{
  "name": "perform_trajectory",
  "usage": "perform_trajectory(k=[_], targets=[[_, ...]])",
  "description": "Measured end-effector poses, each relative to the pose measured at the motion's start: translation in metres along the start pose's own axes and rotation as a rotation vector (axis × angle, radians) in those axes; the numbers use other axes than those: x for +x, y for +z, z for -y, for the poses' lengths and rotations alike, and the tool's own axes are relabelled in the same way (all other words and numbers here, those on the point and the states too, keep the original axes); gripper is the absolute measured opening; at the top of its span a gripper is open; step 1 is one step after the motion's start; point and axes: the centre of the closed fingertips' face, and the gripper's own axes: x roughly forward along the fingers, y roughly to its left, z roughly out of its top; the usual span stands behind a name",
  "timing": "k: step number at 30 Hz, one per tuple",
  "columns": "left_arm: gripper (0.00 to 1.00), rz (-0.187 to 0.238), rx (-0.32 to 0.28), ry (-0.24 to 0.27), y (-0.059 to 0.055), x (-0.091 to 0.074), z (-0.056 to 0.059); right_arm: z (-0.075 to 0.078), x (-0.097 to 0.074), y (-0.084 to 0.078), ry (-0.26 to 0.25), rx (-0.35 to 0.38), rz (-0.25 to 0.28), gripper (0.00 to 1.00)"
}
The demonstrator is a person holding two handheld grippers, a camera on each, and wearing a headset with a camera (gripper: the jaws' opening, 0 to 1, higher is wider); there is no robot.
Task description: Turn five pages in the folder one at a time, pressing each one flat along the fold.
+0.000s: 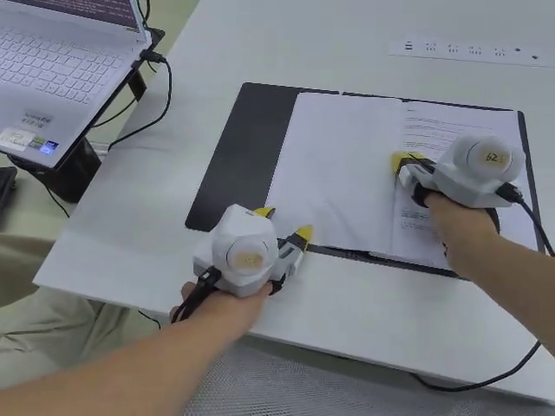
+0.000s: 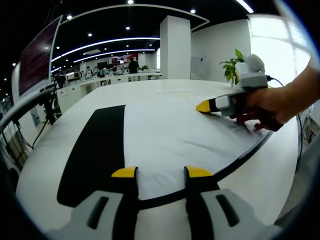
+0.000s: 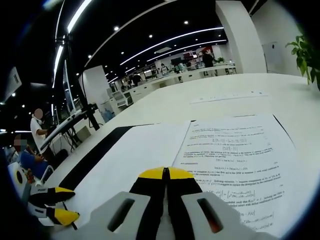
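Two grippers work over one open folder. A laptop (image 1: 61, 78) stands at the counter's far left corner. To its right the folder (image 1: 243, 152) lies open mid-counter, its black cover flat, with a blank turned page (image 1: 338, 165) next to it.

The left gripper (image 1: 284, 222) sits at the folder's near edge. Its fingers are parted and empty, and they point across the blank page.

Further right runs the fold (image 1: 400, 130), its long axis going from the counter's near edge toward the far edge. The right gripper (image 1: 403, 162) rests there, fingers closed together on nothing, tips on the paper just beside the fold.

The printed page (image 1: 451, 126) lies right of the fold, with its free edge toward the counter's right edge.

The right gripper is much the nearer to the fold, so pressing along that near-to-far line probably falls to it. The next page's free edge lies to the right of its fingers.
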Motion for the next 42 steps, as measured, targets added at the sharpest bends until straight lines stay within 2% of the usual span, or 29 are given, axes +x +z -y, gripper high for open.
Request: perform_trajectory(k=[16, 28, 42], targets=[[0.35, 0.001, -0.001, 0.0, -0.001, 0.002, 0.0, -0.016, -0.032, -0.023, 0.017, 0.019, -0.023, 0.0], [0.35, 0.002, 0.0, 0.0, -0.001, -0.004, 0.001, -0.028, -0.056, -0.039, 0.016, 0.016, -0.037, 0.0], [0.35, 0.001, -0.003, 0.001, 0.0, -0.007, 0.0, -0.036, -0.075, -0.057, 0.021, 0.028, -0.064, 0.0]])
